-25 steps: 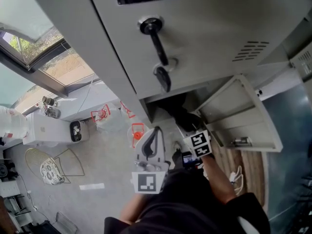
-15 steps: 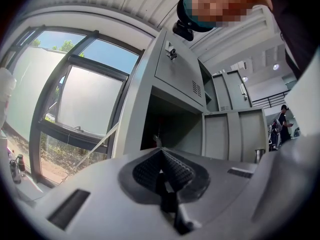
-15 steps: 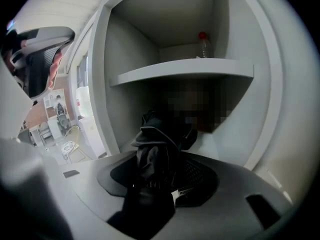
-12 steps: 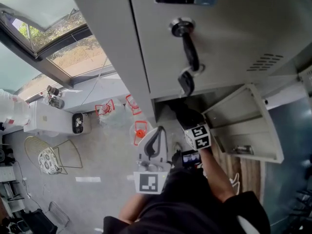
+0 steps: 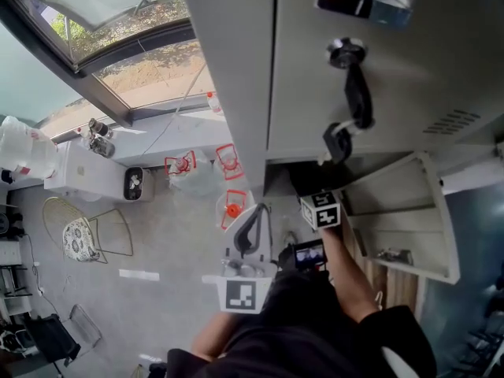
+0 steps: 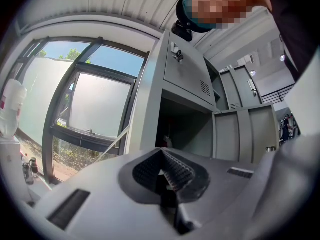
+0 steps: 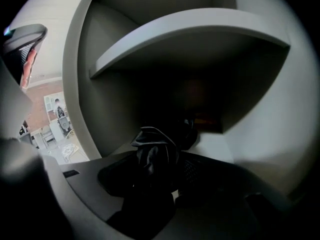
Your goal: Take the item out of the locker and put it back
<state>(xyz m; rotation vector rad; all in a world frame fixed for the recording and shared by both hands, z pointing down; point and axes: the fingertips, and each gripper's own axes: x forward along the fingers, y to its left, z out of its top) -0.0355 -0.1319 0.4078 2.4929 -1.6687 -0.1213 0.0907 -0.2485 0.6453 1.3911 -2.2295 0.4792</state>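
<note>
Looming over the head view, a grey steel locker (image 5: 236,69) with a black lever handle (image 5: 354,93) on its shut upper door; to the left, a big window (image 5: 118,38) above a pale floor (image 5: 157,250); lower right, an open locker door (image 5: 402,203) swung wide beside a dark lower compartment (image 5: 291,181); inside, under a grey shelf (image 7: 190,29), the right gripper (image 7: 155,171), reaching in past its marker cube, claw pinching a black crumpled item (image 7: 150,144); item raised just above the compartment's pale floor (image 7: 215,146), with more dark shapes too dim to name behind it; outside the locker, near the compartment mouth, the left gripper (image 5: 253,215), held level, ribbed pads (image 6: 175,166) pressed together with nothing between them.
</note>
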